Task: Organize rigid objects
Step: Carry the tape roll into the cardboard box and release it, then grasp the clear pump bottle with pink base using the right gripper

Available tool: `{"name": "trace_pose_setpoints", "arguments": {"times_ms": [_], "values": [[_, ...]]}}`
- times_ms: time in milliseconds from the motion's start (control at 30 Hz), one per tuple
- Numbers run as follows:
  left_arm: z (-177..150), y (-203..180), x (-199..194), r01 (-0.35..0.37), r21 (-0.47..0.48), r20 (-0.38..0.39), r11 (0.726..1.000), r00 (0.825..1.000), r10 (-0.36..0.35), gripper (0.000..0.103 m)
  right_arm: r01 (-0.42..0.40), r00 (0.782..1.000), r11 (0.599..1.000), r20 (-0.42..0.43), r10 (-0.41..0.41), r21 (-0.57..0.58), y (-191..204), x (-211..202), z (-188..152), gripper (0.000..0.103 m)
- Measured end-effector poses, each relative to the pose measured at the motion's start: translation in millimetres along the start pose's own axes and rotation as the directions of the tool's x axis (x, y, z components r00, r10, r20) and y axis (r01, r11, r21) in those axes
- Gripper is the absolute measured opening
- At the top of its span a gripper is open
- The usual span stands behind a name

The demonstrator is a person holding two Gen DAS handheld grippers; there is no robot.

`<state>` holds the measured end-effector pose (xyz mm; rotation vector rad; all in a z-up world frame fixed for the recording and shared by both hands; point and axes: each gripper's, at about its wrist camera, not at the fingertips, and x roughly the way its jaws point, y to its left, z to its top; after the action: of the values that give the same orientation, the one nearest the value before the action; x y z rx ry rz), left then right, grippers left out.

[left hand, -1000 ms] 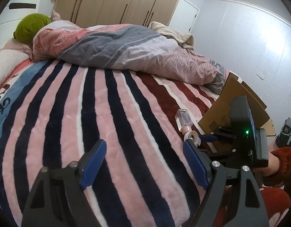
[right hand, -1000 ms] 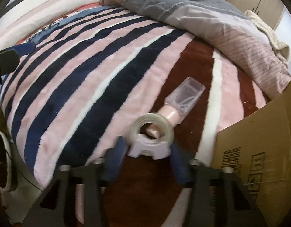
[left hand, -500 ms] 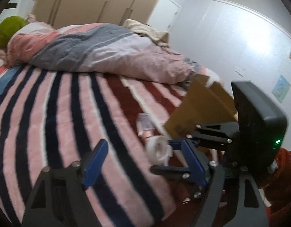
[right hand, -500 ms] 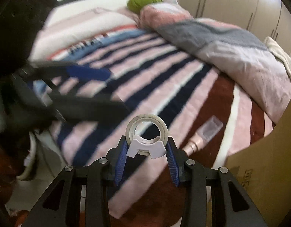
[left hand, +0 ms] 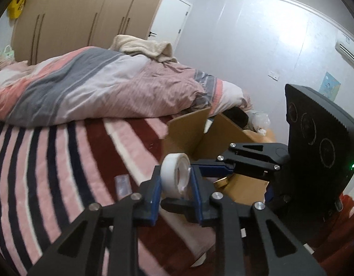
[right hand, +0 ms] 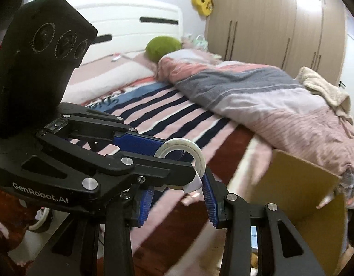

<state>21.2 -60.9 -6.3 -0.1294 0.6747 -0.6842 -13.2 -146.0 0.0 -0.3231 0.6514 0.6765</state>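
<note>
Over the near edge of the bed, the tape roll (left hand: pixel 175 172) hung in the air, off the striped blanket (left hand: pixel 50 161), caught between both grippers at once. It was a white roll in a small white holder, standing on edge. The left gripper (left hand: pixel 175 195) had its blue pads (left hand: pixel 153 195) drawn in close on the two flat faces of the roll, and they looked to be touching it. The right gripper (right hand: pixel 178 201) came in crosswise from the other side, its blue pads (right hand: pixel 210 197) narrowed around the holder at the bottom of the roll, gripping it. In the right wrist view one left finger ran behind the roll's hole and the other crossed in front of its lower left.

A small bottle with a clear cap (left hand: pixel 122 184) lay on the blanket just below and beside the roll. An open cardboard box (left hand: pixel 188 133) stood against the bed edge, near the roll on the right-gripper side. A pink and grey quilt (left hand: pixel 96 92) was bunched across the far part of the bed, with a beige towel (left hand: pixel 144 46) on top. Wooden wardrobes (left hand: pixel 73 18) stood behind.
</note>
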Motion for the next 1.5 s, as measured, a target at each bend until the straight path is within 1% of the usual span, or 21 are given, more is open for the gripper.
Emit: {"name": "trace_pose_setpoints", "arguments": {"times_ms": [100, 200, 300, 367, 433, 500, 600, 767, 800, 833, 867, 900, 933, 967, 1067, 1167, 1333, 1433, 1500], "values": [[12, -21, 23, 0.016, 0.029, -0.026, 0.999, 1.000, -0.016, 0.022, 0.018, 1.000, 0.999, 0.010, -0.018, 0.033, -24, -14, -8, 0.035], [22, -40, 51, 0.042, 0.050, -0.068, 0.998, 0.997, -0.039, 0.021, 0.044, 0.999, 0.996, -0.003, -0.044, 0.078, -51, -25, -21, 0.035], [33, -55, 70, 0.088, 0.053, -0.089, 0.995, 0.993, -0.083, 0.021, 0.028, 1.000, 0.991, 0.004, -0.028, 0.134, -77, -39, -34, 0.035], [37, -64, 79, 0.090, 0.073, -0.098, 0.993, 0.992, -0.083, 0.021, 0.032, 0.999, 0.988, 0.013, -0.035, 0.151, -87, -47, -38, 0.035], [42, -71, 84, 0.084, 0.090, -0.107, 0.992, 0.992, -0.074, 0.020, 0.028, 0.999, 0.984, 0.027, -0.034, 0.173, -96, -52, -42, 0.035], [44, -73, 86, 0.086, 0.096, -0.114, 0.992, 0.991, -0.075, 0.020, 0.005, 0.999, 0.981, 0.041, -0.013, 0.193, -102, -55, -45, 0.035], [45, -75, 91, 0.082, 0.091, -0.129, 0.992, 0.989, -0.070, 0.020, 0.013, 0.999, 0.982, 0.046, -0.022, 0.191, -106, -57, -48, 0.035], [42, -75, 104, 0.083, 0.090, -0.165, 0.992, 0.984, -0.067, 0.020, 0.001, 1.000, 0.976, 0.013, -0.004, 0.216, -114, -53, -55, 0.035], [42, -75, 105, 0.079, 0.091, -0.169, 0.993, 0.984, -0.063, 0.022, 0.002, 1.000, 0.976, 0.004, -0.003, 0.219, -115, -52, -57, 0.035], [41, -75, 106, 0.067, 0.097, -0.172, 0.993, 0.984, -0.049, 0.033, 0.004, 1.000, 0.974, -0.007, -0.003, 0.225, -116, -51, -58, 0.035], [41, -76, 106, 0.056, 0.101, -0.168, 0.993, 0.985, -0.038, 0.040, 0.012, 1.000, 0.973, -0.014, -0.009, 0.232, -117, -50, -60, 0.036], [41, -76, 105, 0.043, 0.105, -0.157, 0.994, 0.987, -0.026, 0.059, 0.027, 0.999, 0.971, -0.023, -0.022, 0.239, -118, -49, -61, 0.044], [40, -76, 102, 0.033, 0.112, -0.142, 0.993, 0.990, -0.017, 0.068, 0.041, 0.999, 0.969, -0.034, -0.033, 0.242, -119, -48, -62, 0.050], [41, -76, 99, 0.029, 0.117, -0.134, 0.993, 0.991, -0.013, 0.068, 0.037, 0.999, 0.969, -0.035, -0.030, 0.245, -119, -48, -62, 0.055], [41, -71, 88, 0.018, 0.113, -0.115, 0.993, 0.993, -0.005, 0.069, 0.039, 0.998, 0.970, -0.048, -0.029, 0.240, -117, -47, -62, 0.057], [42, -64, 73, 0.004, 0.103, -0.084, 0.995, 0.996, 0.005, 0.070, 0.049, 0.998, 0.971, -0.042, -0.040, 0.233, -112, -50, -60, 0.062], [38, -46, 37, -0.030, 0.074, -0.014, 0.997, 0.999, 0.031, 0.071, 0.077, 0.997, 0.977, -0.016, -0.075, 0.200, -97, -56, -47, 0.062], [31, -29, 11, -0.045, 0.039, 0.031, 0.998, 0.999, 0.044, 0.071, 0.079, 0.997, 0.985, 0.003, -0.080, 0.155, -77, -60, -36, 0.062], [25, -18, -7, -0.071, 0.025, 0.058, 0.997, 0.996, 0.069, 0.071, 0.080, 0.996, 0.988, 0.024, -0.084, 0.131, -61, -62, -27, 0.062]]}}
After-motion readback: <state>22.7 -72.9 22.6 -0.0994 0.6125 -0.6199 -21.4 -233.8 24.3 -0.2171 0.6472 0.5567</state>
